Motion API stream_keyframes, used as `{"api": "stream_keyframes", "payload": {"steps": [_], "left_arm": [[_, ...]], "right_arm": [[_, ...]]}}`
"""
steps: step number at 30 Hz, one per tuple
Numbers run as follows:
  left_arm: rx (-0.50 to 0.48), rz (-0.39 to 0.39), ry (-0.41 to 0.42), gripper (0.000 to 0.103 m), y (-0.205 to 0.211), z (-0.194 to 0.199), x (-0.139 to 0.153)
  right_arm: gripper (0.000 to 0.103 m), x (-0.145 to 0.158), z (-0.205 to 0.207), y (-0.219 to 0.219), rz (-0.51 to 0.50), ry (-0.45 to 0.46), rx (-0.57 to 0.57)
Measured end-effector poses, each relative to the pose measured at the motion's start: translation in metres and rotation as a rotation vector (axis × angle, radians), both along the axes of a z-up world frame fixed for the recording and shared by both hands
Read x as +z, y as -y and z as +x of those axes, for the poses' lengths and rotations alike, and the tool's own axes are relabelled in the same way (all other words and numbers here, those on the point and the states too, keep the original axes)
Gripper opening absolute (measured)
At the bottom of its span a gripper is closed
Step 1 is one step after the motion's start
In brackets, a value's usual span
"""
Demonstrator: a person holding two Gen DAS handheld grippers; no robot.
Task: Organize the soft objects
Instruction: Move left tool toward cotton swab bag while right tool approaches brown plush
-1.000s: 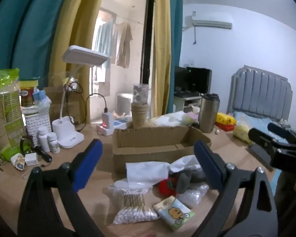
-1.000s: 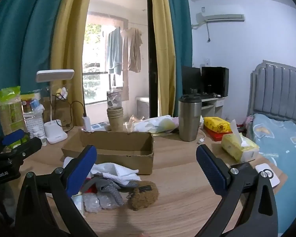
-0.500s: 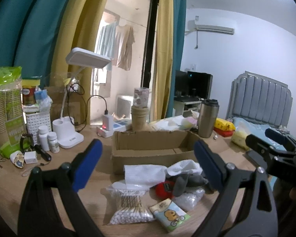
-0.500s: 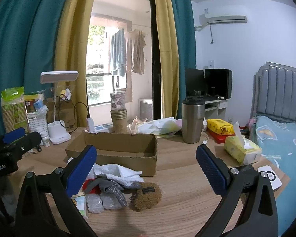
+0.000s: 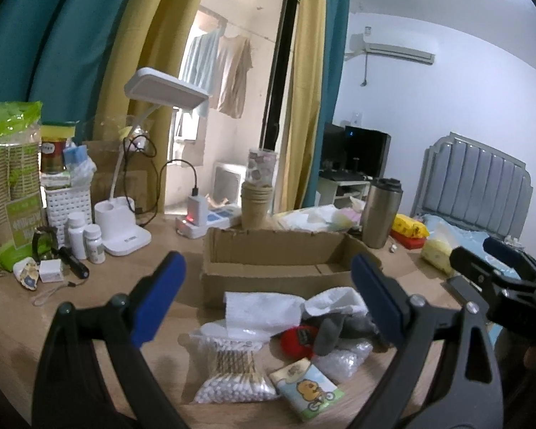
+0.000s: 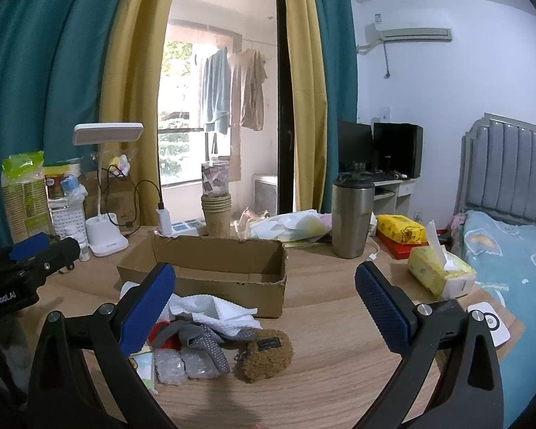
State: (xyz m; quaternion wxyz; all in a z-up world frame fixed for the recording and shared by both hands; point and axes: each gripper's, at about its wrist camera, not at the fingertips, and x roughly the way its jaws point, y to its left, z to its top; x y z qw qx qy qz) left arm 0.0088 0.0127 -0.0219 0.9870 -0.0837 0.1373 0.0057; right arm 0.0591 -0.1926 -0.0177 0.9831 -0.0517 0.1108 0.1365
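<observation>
A pile of soft things lies in front of an open, seemingly empty cardboard box (image 5: 275, 268) (image 6: 211, 271): white cloth (image 5: 264, 309) (image 6: 211, 309), grey sock (image 5: 330, 334) (image 6: 203, 343), red plush (image 5: 298, 338), bag of cotton swabs (image 5: 232, 375), cartoon tissue pack (image 5: 305, 388), bubble wrap (image 6: 175, 366) and a brown fuzzy pouch (image 6: 264, 354). My left gripper (image 5: 268, 296) hovers open above the pile. My right gripper (image 6: 268, 304) is open too, over the pouch and the box's near corner. Neither holds anything.
On the wooden table stand a white desk lamp (image 5: 121, 228), pill bottles (image 5: 85, 237), stacked paper cups (image 6: 216, 214), a steel tumbler (image 6: 352, 214), a yellow tissue box (image 6: 439, 273) and a white basket (image 5: 68, 203). A bed (image 6: 511, 250) borders the right side.
Both grippers have risen and pulled back a little, so the pile and box sit lower and smaller in view. Both stay open; nothing was picked up.
</observation>
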Motion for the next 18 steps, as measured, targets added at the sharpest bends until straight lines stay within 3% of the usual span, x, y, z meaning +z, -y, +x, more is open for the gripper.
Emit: {"api": "stream_keyframes", "payload": {"steps": [18], "left_arm": [[0.022,0.015,0.022,0.095,0.0031,-0.0056,0.0036]], "right_arm": [[0.102,0.0046,-0.0012,0.0014,0.006,0.009,0.014]]}}
